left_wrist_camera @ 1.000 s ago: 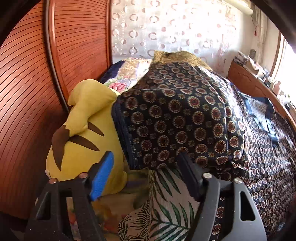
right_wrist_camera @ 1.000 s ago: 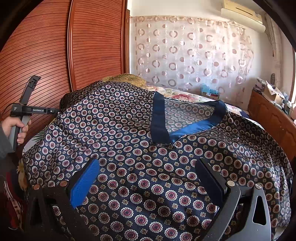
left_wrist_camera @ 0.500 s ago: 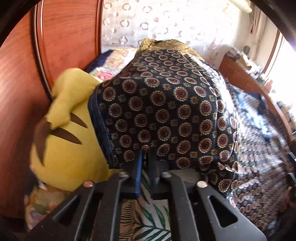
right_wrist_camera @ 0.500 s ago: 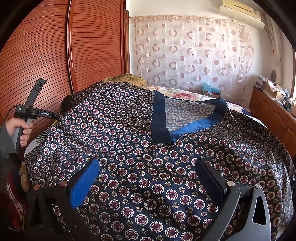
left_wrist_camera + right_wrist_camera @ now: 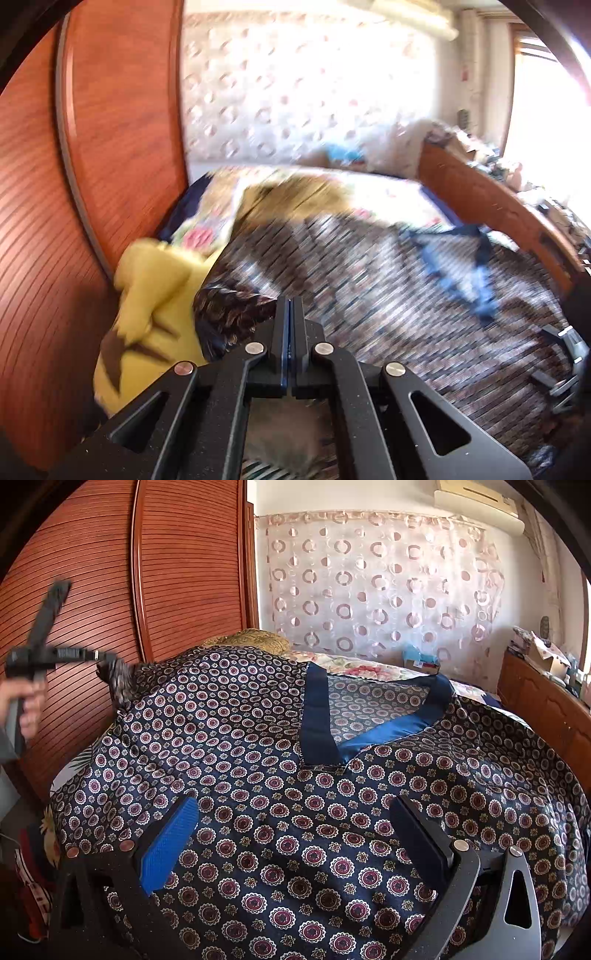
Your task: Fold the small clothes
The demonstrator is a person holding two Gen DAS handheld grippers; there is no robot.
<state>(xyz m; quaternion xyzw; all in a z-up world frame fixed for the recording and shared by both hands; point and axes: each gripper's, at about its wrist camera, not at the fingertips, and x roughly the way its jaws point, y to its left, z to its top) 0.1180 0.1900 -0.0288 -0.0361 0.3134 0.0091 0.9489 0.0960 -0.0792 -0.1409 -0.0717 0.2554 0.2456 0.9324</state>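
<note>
Pinching the shirt's [image 5: 388, 295] left edge, my left gripper [image 5: 290, 325] has its fingers pressed together with a bunch of patterned cloth caught at their tips. In this view everything blurs; the shirt lies spread to the right over the bed, and a yellow plush [image 5: 147, 306] sits to the left against the wooden wardrobe [image 5: 92, 184]. To fold well, I judge I should carry this edge over toward the collar in one smooth arc and lay it flat, not drag it.

From my right wrist, the right gripper [image 5: 295, 834] hovers with fingers spread wide above the near part of the shirt [image 5: 258, 738], gripping nothing. The shirt is dark, silky-looking, dotted with round medallions, with a blue V-neck band [image 5: 317, 716] facing up. It covers most of the bed. At far left my hand [image 5: 22, 709] holds the left gripper [image 5: 99, 657], lifting a peak of cloth.
</note>
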